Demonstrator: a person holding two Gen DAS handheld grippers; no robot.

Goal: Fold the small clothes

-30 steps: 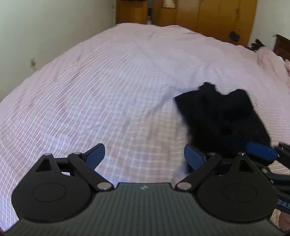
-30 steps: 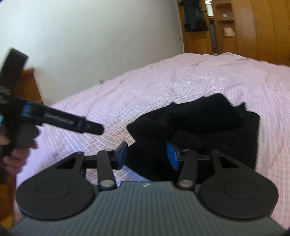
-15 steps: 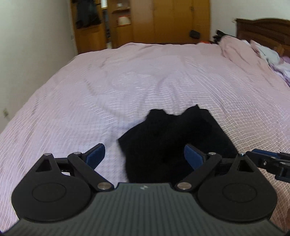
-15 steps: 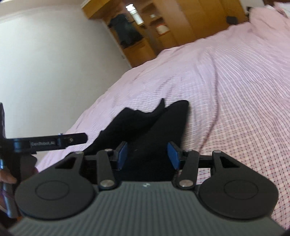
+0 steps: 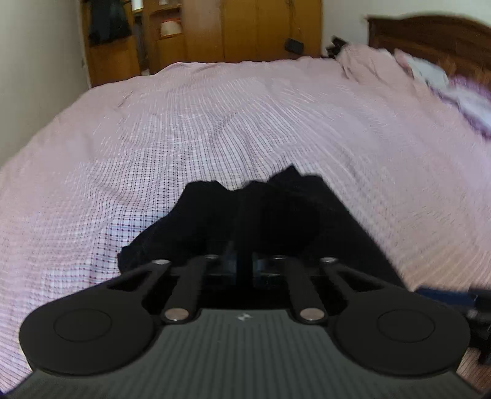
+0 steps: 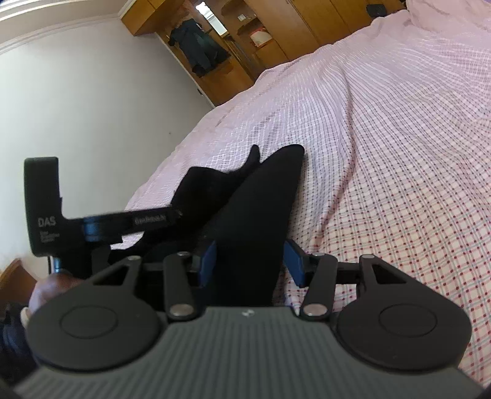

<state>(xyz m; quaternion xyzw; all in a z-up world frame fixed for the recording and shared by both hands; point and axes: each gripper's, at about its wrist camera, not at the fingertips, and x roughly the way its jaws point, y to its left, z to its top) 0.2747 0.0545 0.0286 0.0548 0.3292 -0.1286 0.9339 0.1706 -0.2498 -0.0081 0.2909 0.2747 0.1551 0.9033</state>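
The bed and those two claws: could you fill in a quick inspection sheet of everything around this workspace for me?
Surface: pink checked bedspread covering the bed, lightly rumpled.
Job's things: one crumpled black cloth garment near the bed's front edge, not yet folded.
Clutter: heaped pale bedding by the dark wooden headboard.
Claws: left claw is shut, a black strip between its fingers, apparently the garment's edge. Right claw stands part open, garment fabric between its blue pads, the right-hand pad clear of it.
Cables: nothing seen.
Surroundings: white wall; brown wooden wardrobe with dark clothes hanging; a hand holds the left claw.
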